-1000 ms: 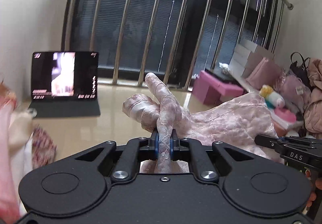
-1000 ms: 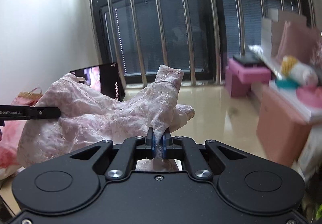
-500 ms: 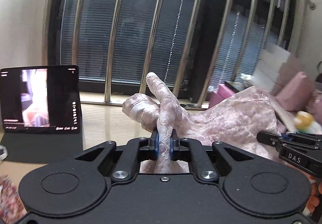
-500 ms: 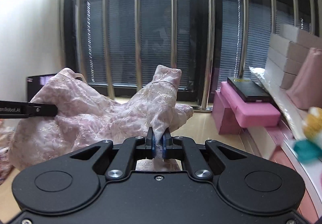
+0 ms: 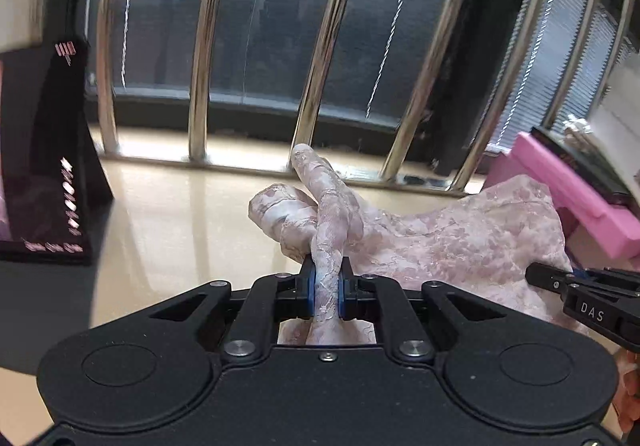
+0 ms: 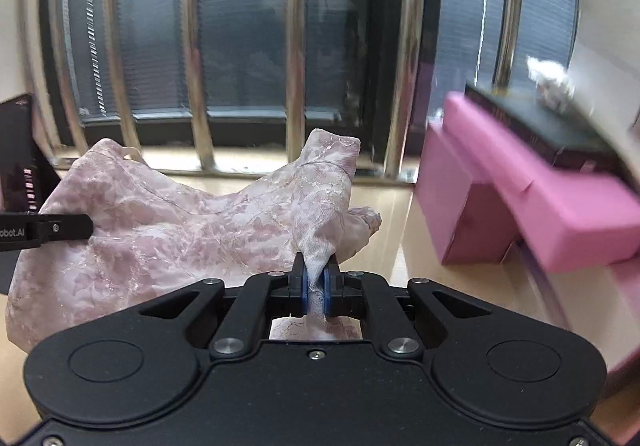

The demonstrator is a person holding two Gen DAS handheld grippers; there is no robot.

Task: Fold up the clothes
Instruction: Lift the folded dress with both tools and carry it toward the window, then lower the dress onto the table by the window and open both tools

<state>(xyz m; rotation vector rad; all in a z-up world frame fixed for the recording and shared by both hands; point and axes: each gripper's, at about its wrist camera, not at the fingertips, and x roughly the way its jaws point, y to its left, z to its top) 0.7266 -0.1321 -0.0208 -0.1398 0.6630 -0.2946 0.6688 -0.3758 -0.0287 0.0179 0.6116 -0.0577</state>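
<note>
A pale pink lace garment (image 5: 460, 242) hangs stretched between both grippers above the glossy beige floor. My left gripper (image 5: 326, 292) is shut on one bunched edge of it. My right gripper (image 6: 316, 292) is shut on another corner of the same garment (image 6: 172, 230). In the left wrist view the right gripper's black body (image 5: 588, 302) shows at the right edge. In the right wrist view the left gripper's black arm (image 6: 44, 232) shows at the left edge. The garment's lower part is hidden behind the gripper bodies.
Steel window bars (image 5: 202, 45) with dark blinds stand straight ahead. A black tablet (image 5: 44, 153) stands at the left. Pink boxes (image 6: 532, 201) with a dark book on top sit at the right, close to the right gripper.
Both grippers have moved forward toward the window with the garment still held. The bars and pink boxes loom larger, and the tablet has slid to the left edge.
</note>
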